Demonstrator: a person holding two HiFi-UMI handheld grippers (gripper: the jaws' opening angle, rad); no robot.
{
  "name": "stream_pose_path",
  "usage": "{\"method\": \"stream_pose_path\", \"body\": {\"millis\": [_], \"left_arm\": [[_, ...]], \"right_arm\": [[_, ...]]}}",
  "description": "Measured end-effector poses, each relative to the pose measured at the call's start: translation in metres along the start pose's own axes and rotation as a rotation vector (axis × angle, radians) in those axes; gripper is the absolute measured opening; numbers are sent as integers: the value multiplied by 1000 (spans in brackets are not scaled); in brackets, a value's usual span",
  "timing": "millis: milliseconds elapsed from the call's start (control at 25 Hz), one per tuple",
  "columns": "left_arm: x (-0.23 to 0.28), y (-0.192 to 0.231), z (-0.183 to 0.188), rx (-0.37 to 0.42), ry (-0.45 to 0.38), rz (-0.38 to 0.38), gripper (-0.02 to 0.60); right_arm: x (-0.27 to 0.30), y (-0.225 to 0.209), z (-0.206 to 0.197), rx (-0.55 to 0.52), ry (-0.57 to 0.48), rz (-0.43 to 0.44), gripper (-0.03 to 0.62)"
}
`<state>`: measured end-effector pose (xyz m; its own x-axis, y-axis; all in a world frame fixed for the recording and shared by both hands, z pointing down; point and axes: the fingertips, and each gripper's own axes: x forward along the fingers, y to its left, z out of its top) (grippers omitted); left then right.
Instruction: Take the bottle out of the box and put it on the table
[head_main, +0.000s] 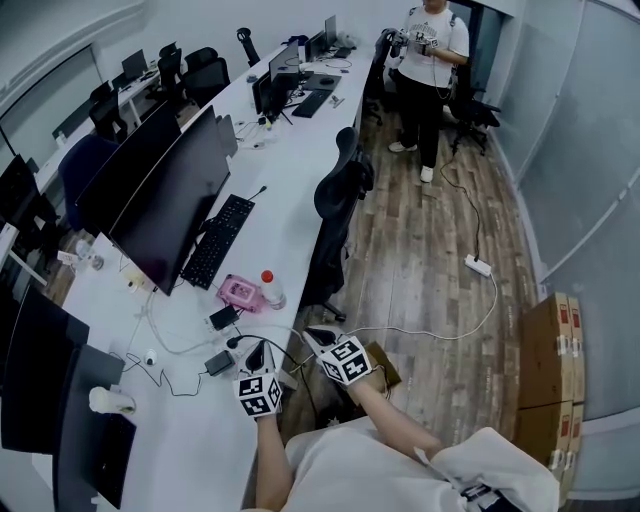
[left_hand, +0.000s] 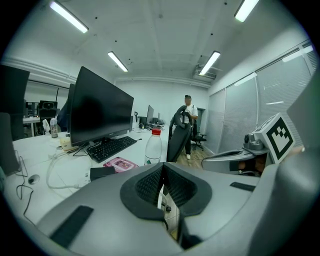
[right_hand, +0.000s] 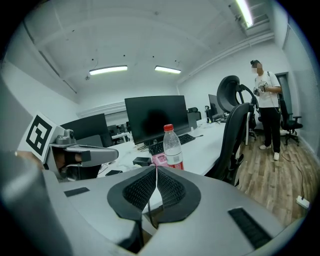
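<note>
No print can be read; the label on the bottle (right_hand: 172, 147) is too small to tell.

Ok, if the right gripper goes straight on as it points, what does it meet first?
Probably the bottle on the table, just right of the right gripper's line; depth is unclear, so the table edge may come first.

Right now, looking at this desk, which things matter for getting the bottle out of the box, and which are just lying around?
For the job:
- bottle, already standing on the table
- brown box, off the table's edge

Just lying about:
- keyboard
- pink case
- monitor
- office chair
- power strip
- stacked cartons
</note>
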<state>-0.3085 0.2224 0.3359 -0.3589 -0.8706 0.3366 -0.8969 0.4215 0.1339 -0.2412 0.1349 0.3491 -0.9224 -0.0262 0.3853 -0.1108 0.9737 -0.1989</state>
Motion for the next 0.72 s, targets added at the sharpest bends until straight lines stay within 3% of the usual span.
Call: {"method": "stream_pose_path", "body": {"millis": [560, 720], "left_arm": [[2, -3, -9, -41, 28, 16, 14], [3, -9, -13, -14, 42, 4, 14]], "right_arm": [[-8, -11, -11, 122, -28, -15, 40], [-7, -18, -14, 148, -43, -38, 40]]}}
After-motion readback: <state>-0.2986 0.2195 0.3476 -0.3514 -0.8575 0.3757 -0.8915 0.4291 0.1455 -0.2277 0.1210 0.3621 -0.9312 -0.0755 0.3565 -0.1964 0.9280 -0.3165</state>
